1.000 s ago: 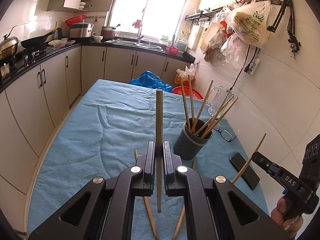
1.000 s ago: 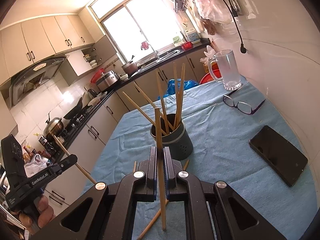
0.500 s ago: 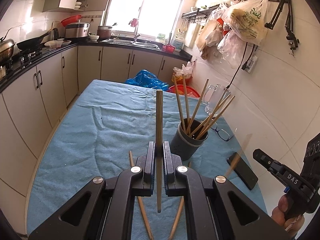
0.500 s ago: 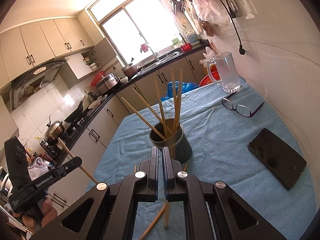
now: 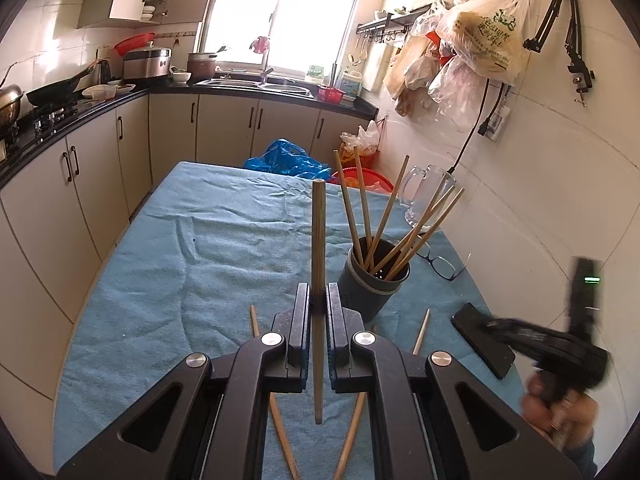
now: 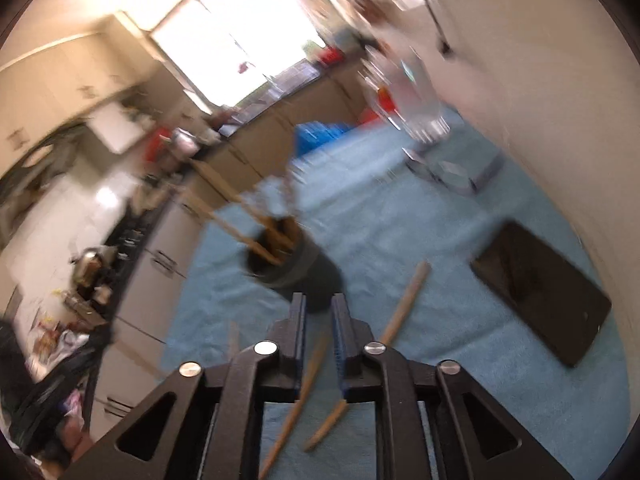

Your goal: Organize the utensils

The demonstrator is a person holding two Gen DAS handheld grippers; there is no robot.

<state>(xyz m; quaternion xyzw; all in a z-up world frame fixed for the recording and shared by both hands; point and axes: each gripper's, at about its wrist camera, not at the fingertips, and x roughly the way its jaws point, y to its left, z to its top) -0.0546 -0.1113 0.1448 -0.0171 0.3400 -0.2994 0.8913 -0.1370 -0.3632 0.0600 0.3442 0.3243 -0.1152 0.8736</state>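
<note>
Pinching one upright chopstick [image 5: 319, 280], the left gripper [image 5: 319, 300] had kept its place through the last second, jaws pressed tight on the stick. The right gripper [image 6: 319, 312] had changed: a second before it clamped a chopstick of its own, half a second before its jaws were shut and bare, and now they were opening with nothing between them while its view smeared with motion and tipped toward the table. That stick appeared to have gone into the holder [image 5: 374, 280], so the right side looked ready for another pickup, and the left stick was not yet delivered.

Nearest, loose chopsticks [image 6: 404, 304] lay on the blue cloth [image 5: 160, 280] just under both grippers. Beyond them stood the dark holder with several sticks leaning out of it; further right lay a phone [image 6: 540, 292], then glasses [image 5: 440, 266] and a glass mug [image 5: 426, 196] by the wall.

The left view was sharp and caught the right gripper, blurred, low over the phone's corner. The right view alone showed three loose sticks ahead of its jaws, one angled toward the phone.
</note>
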